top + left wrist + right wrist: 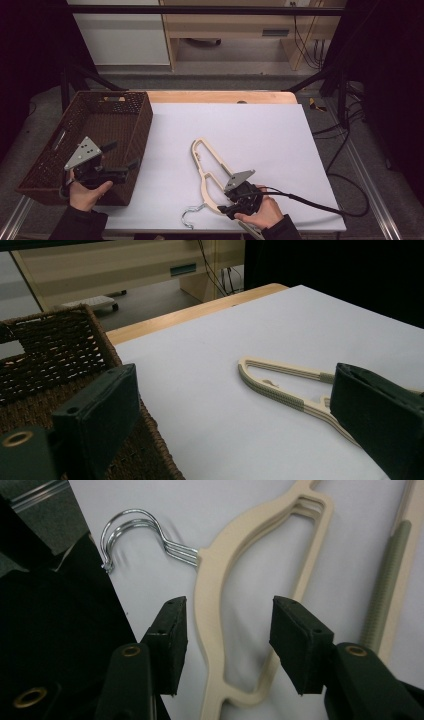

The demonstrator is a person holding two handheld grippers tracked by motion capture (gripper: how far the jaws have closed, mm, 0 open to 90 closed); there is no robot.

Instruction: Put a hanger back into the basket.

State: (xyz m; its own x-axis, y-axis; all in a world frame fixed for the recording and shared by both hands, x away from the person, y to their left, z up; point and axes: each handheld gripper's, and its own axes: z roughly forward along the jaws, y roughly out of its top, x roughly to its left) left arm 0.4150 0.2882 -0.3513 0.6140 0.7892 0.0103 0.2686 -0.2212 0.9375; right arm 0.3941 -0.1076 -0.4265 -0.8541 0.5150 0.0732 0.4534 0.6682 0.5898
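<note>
A cream-coloured hanger [212, 172] lies flat on the white sheet [260, 135] that covers the bench [220, 96], near the front edge and a little right of the middle; its long loop reaches back and to the left, and its chrome hook [189, 216] curls off the front end toward the person. In the right gripper view it reads as more than one hanger stacked together — two wire hooks [131, 536] lie side by side — with a grey ribbed bar [387, 590] running along the far right. The right gripper [239, 201] is lowered over the hanger's neck, just behind the hook, held in the person's right hand [261, 212]. Its fingers [172, 635] stand partly apart, one on each side of a cream arm of the hanger; that arm lies in the gap between them, and the pads do not visibly press on it. The left gripper [121, 165] is well apart from the hanger, held in the left hand [86, 195] above the near right corner of a dark woven basket [50, 160] that sits at the left edge of the bench. Its fingers [102, 412] are spread wide with nothing between them — through the gap the loop end of the hanger [280, 385] shows on the sheet.
</note>
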